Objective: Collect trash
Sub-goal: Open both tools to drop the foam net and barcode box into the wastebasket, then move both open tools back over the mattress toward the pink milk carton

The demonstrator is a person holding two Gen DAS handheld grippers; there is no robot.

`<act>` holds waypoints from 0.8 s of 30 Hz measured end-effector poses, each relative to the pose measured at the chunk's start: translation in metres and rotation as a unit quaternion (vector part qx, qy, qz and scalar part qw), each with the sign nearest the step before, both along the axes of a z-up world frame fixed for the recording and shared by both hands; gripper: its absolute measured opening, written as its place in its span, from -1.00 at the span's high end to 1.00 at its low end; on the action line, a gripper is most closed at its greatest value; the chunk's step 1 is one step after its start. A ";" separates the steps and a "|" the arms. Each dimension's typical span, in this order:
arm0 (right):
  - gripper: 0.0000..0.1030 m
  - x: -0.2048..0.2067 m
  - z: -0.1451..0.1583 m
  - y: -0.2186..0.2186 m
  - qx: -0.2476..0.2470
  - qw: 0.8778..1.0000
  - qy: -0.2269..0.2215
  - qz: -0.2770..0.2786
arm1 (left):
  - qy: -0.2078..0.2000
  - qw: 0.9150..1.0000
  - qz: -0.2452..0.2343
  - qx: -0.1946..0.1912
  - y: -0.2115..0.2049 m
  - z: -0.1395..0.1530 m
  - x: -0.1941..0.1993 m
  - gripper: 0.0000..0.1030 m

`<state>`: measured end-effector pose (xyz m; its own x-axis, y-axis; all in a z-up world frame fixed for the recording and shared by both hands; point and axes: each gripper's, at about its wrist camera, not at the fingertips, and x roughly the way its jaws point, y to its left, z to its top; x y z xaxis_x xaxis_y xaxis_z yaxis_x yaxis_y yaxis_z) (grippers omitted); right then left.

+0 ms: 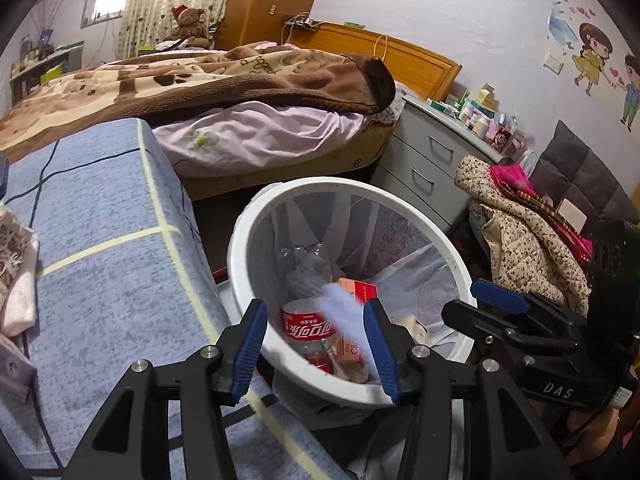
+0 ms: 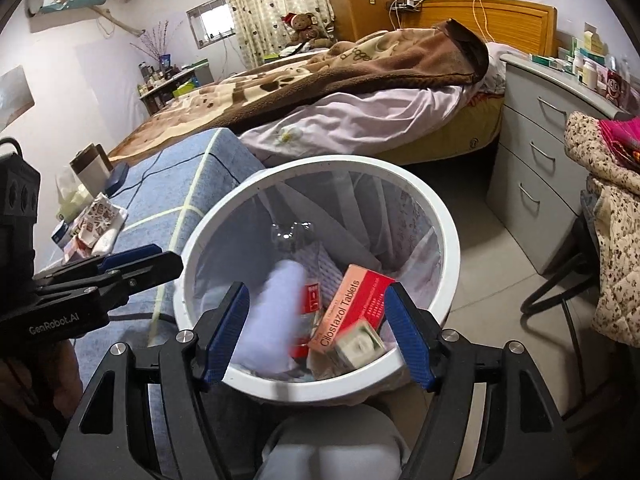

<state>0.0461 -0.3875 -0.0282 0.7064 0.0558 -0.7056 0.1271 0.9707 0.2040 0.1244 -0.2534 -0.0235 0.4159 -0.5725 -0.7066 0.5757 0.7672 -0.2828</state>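
Two grippers: left hand-held gripper [image 1: 320,344] and right hand-held gripper [image 2: 320,336] both hang over the bin [image 2: 450,240], tilted down into its mouth so that whatever leaves them lands inside
Left jaws: parted about halfway, gripping nothing; a blurred white wad [image 1: 344,304], likely tissue, shows between the blue pads, seemingly dropping free
Right jaws: spread wide, pads touching nothing; a small pale box [image 2: 358,346], blurred, sits between them above the bin's near rim, apparently falling
White wad, right view: a soft blur [image 2: 272,312] at the bin's left side, just inside the left pad
Trash already in: red tablet box [image 2: 352,304], a cola bottle [image 1: 310,330] with red label, a clear empty bottle [image 1: 308,268] deeper down
Bin: white, lined with a thin bag, standing on the floor right beside the blue-covered bed edge [image 1: 112,240], close by for short drops
Left to collect, by my guess: wrappers and a tissue pack [image 2: 94,224] lying on that blue cover, well apart from the bin
Stage: a release over the bin, judged from the parted jaws and blurred pieces
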 end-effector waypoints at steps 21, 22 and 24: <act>-0.39 0.001 0.015 0.053 0.013 0.997 -0.030 0.072 | 0.000 0.994 0.103 0.034 0.086 -0.002 -0.028 0.03; -0.39 0.003 0.015 0.057 0.016 0.996 -0.030 0.080 | 0.001 0.994 0.107 0.031 0.092 -0.001 -0.029 0.03; -0.39 0.003 0.016 0.065 0.014 0.995 -0.031 0.090 | -0.001 0.993 0.117 0.030 0.101 0.000 -0.031 0.03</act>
